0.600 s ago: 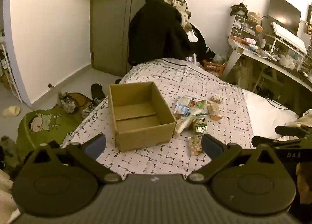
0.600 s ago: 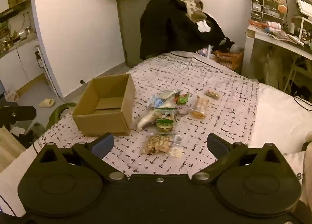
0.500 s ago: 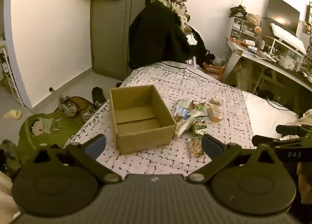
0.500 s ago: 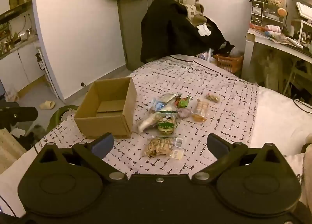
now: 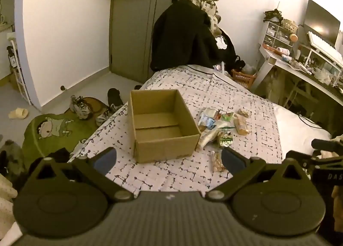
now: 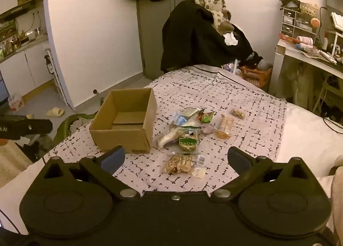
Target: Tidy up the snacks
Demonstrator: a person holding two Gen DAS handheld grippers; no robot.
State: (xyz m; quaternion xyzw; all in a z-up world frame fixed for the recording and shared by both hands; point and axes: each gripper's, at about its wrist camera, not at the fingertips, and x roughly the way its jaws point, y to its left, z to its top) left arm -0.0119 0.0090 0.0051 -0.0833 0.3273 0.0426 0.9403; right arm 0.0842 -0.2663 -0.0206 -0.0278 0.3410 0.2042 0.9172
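The left gripper (image 5: 169, 157) is held with its jaws spread wide and nothing between them, above the near edge of the bed. The right gripper (image 6: 175, 158) is likewise spread to its full width and holds nothing; it is angled down toward the patterned bedspread (image 6: 246, 100).

Just beyond the right gripper a clear packet of nuts (image 6: 182, 163) is seen lying flat on the bedspread, apart from the rest. Further out a loose cluster of snack packets (image 6: 188, 123) is gathered — a green-labelled pouch (image 6: 188, 138) at its near side, a long pale packet (image 6: 169, 136) touching it on the left, and blue-and-white and green wrappers behind. An orange-tinted packet of biscuits (image 6: 226, 126) is set just to the right of the cluster, and a small packet (image 6: 238, 114) lies beyond it.

To the left of the snacks an open cardboard box (image 5: 160, 126) is stood upright on the bedspread, its flaps folded in — no packet is seen inside. The box is near the cluster, with the pale packet's end close against its corner.

Past the bed, dark clothing is draped over a chair (image 5: 184, 38), and a cluttered desk (image 5: 300, 68) is placed along the right wall.
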